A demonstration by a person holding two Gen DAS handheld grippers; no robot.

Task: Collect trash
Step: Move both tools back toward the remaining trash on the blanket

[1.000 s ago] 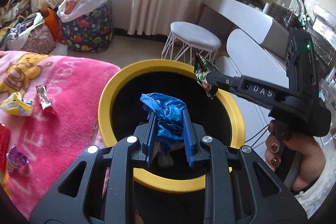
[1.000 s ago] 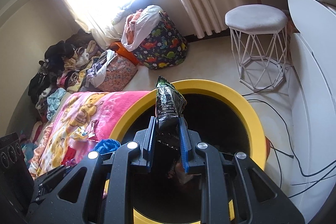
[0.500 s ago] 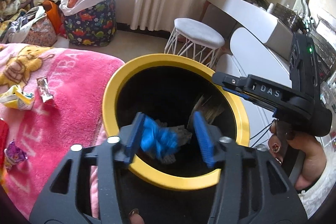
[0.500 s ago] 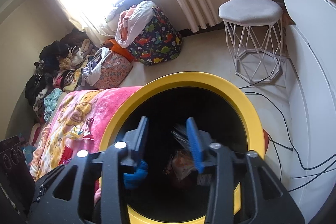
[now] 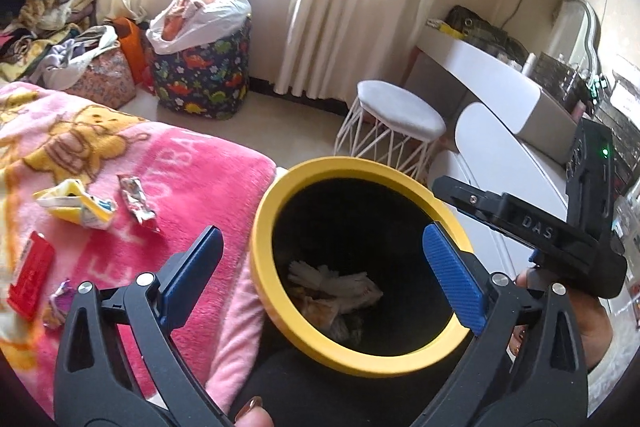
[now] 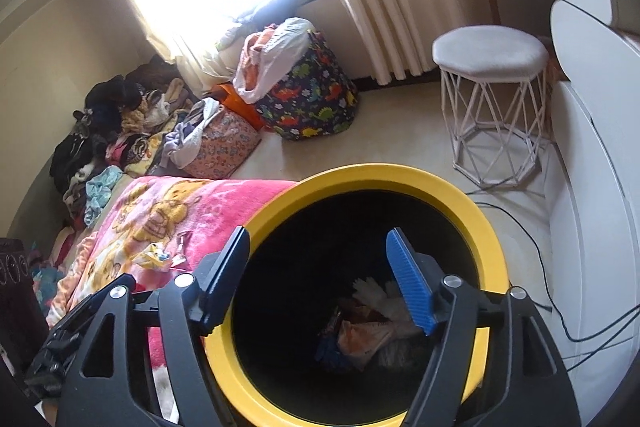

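Observation:
A black bin with a yellow rim point(image 5: 264, 223) point(image 6: 486, 227) stands beside the pink blanket point(image 5: 192, 171). Crumpled trash point(image 5: 340, 287) point(image 6: 372, 331) lies at its bottom. My left gripper point(image 5: 320, 259) is open wide and empty above the bin's near edge. My right gripper point(image 6: 320, 263) is open and empty over the bin mouth; its body shows in the left wrist view point(image 5: 536, 227). On the blanket lie a yellow wrapper point(image 5: 74, 207), a silver-red wrapper point(image 5: 136, 203), a red packet point(image 5: 32, 275) and a small purple wrapper point(image 5: 60, 297).
A white wire stool point(image 5: 396, 131) point(image 6: 492, 99) stands behind the bin. A dinosaur-print bag point(image 5: 204, 71) and piles of clothes point(image 6: 120, 131) sit by the window. A white desk point(image 5: 500, 87) is on the right, with cables point(image 6: 560, 291) on the floor.
Both grippers opened and dropped the blue wrapper and the dark snack bag into the bin. Both then opened wider and pulled back from the bin, the left one toward the blanket.

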